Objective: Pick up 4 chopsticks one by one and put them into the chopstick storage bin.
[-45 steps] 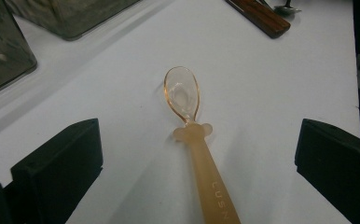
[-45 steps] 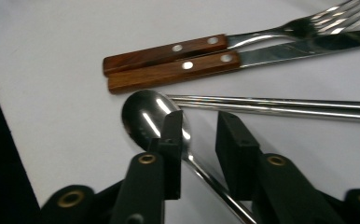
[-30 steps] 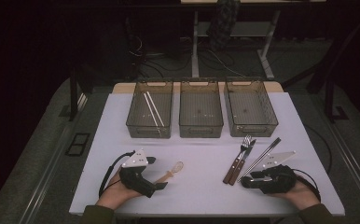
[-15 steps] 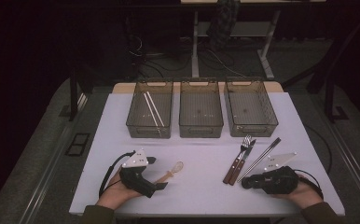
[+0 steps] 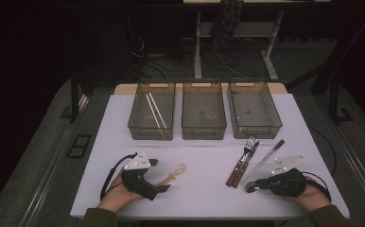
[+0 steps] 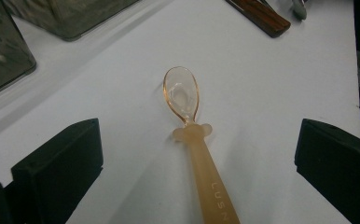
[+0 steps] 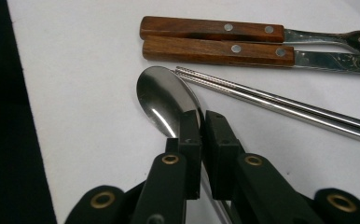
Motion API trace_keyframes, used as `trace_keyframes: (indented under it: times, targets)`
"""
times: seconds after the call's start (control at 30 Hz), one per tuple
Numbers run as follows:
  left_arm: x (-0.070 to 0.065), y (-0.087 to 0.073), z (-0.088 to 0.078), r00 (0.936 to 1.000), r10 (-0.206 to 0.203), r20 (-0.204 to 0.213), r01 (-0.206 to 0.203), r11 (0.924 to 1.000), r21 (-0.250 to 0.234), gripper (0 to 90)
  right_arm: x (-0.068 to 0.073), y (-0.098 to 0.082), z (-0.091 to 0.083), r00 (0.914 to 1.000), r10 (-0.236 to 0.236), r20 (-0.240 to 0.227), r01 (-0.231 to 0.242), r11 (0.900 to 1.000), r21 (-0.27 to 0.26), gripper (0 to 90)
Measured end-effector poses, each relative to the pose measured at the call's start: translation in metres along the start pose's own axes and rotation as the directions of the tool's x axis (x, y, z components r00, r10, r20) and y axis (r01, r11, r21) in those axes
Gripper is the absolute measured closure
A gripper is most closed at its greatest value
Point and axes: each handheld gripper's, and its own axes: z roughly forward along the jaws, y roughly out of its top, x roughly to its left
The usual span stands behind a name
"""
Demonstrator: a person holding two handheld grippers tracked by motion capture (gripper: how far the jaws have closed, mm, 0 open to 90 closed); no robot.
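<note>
A translucent orange plastic spoon (image 6: 187,116) lies on the white table (image 5: 204,161), bowl pointing away. My left gripper (image 6: 199,144) stands open around its handle, both jaws well clear of it; in the high view the left gripper (image 5: 161,187) sits at the front left by the spoon (image 5: 177,171). My right gripper (image 7: 201,126) at the front right has just been closing and is shut on the neck of a metal spoon (image 7: 162,100), whose bowl sticks out past the fingertips. In the high view the right gripper (image 5: 265,184) points left with that bowl (image 5: 252,187) at its tip.
A wooden-handled fork (image 7: 211,29) and knife (image 7: 215,50) lie side by side beyond the metal spoon, with steel chopsticks (image 7: 280,105) next to them. Three dark bins stand at the back: left (image 5: 138,118) with white chopsticks (image 5: 155,111), middle (image 5: 203,134), right (image 5: 271,116).
The right gripper's jaws have come together on the metal spoon. Both hands have kept their places, and the left gripper is unchanged.
</note>
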Motion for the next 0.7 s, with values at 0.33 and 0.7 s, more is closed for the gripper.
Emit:
trace_keyframes:
  times: [0.33, 0.7]
  targets:
    - [0.0004, 0.0003, -0.0007, 1.0, 0.0, -0.003, 0.0, 1.0, -0.004, 0.0, -0.0004, -0.001, -0.0048, 0.9991, -0.022, -0.037, 0.022, 1.0, -0.006, 88.5]
    - [0.0002, 0.0003, -0.0005, 1.0, -0.003, -0.002, 0.003, 1.0, -0.004, 0.0, -0.0037, 0.0009, -0.0066, 0.9974, 0.001, -0.072, -0.004, 0.999, -0.045, 89.0]
